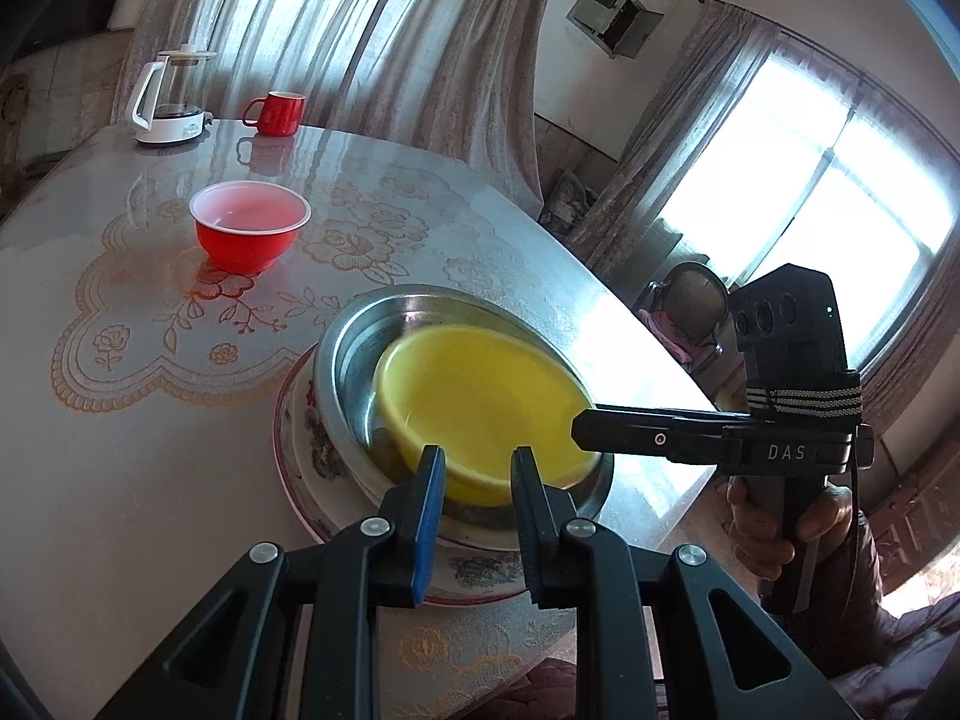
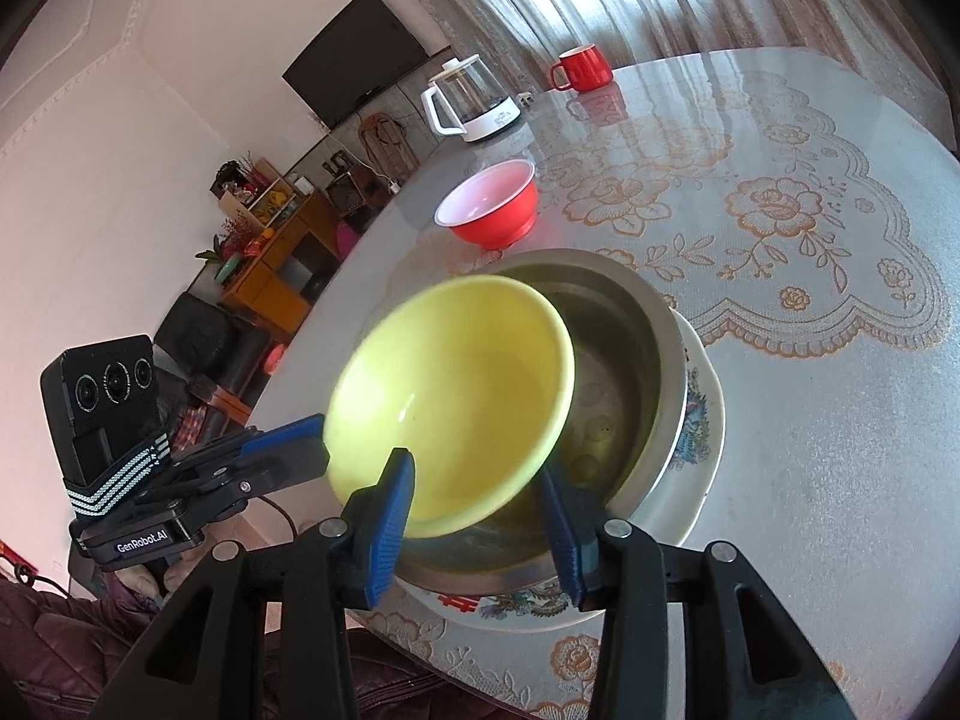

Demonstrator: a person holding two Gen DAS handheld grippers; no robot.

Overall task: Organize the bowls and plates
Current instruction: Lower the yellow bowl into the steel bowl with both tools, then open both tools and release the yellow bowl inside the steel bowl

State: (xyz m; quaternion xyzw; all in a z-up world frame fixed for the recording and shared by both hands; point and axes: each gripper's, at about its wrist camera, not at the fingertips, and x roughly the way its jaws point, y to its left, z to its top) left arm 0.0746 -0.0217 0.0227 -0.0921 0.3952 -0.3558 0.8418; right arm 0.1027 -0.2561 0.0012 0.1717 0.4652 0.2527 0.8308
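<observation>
Right wrist view looks down on a pale yellow plastic bowl [image 2: 450, 402] tilted in a round stainless-steel basin [image 2: 624, 360], which sits on a floral-rimmed white ceramic plate [image 2: 702, 420]. The right gripper [image 2: 480, 516] stands spread, its blue pads either side of the bowl's near rim without clearly pinching it. The left gripper [image 1: 474, 480], also spread, straddles the rim from the other side. A red plastic bowl [image 2: 489, 204] waits farther back on the lace-covered round table [image 2: 810, 360].
</observation>
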